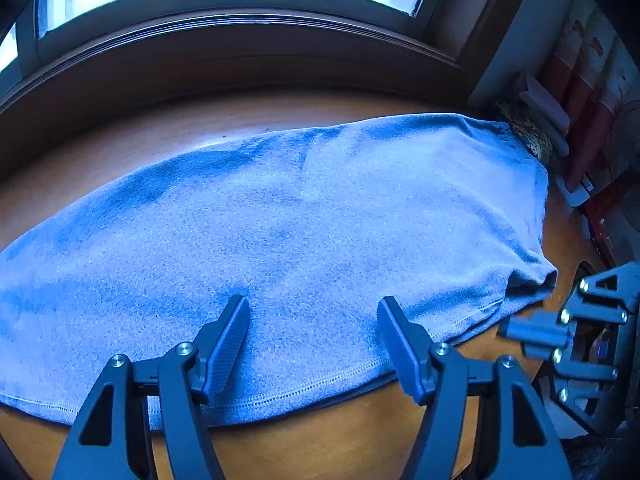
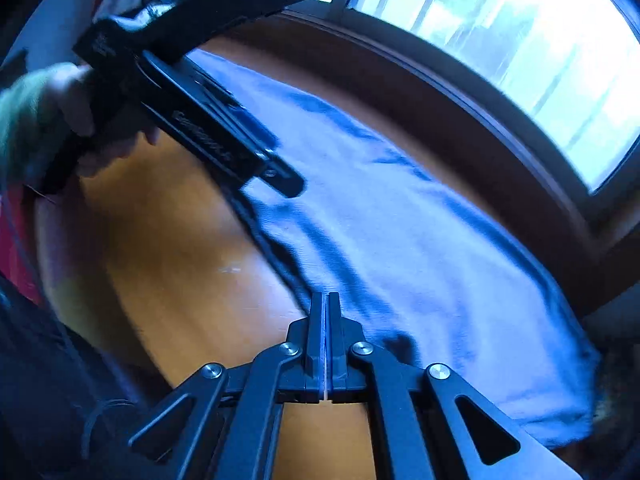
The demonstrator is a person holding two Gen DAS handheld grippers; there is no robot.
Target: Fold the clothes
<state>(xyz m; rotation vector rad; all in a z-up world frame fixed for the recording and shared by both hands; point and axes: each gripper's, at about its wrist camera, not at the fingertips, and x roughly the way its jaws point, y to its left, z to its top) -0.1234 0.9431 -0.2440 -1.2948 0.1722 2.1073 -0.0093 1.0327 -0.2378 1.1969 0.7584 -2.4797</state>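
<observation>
A blue garment (image 1: 320,220) lies spread flat on the wooden table (image 1: 320,444), its stitched hem toward me. My left gripper (image 1: 313,302) stands open, both fingers over the cloth just inside the hem, with nothing pinched. In the right wrist view that same gripper (image 2: 280,180) shows at the upper left, held by a hand (image 2: 40,112). My right gripper (image 2: 327,300) has its jaws pressed together at the garment's (image 2: 420,240) near hem, with a thin pale strip of cloth between the pads. From the left wrist view the right gripper (image 1: 520,332) sits by the garment's right corner.
A dark window frame and sill (image 1: 240,40) run along the table's far side. Boxes and red packages (image 1: 580,92) and a dark patterned object (image 1: 528,136) crowd the right end. Bare table (image 2: 180,240) lies on my side of the hem.
</observation>
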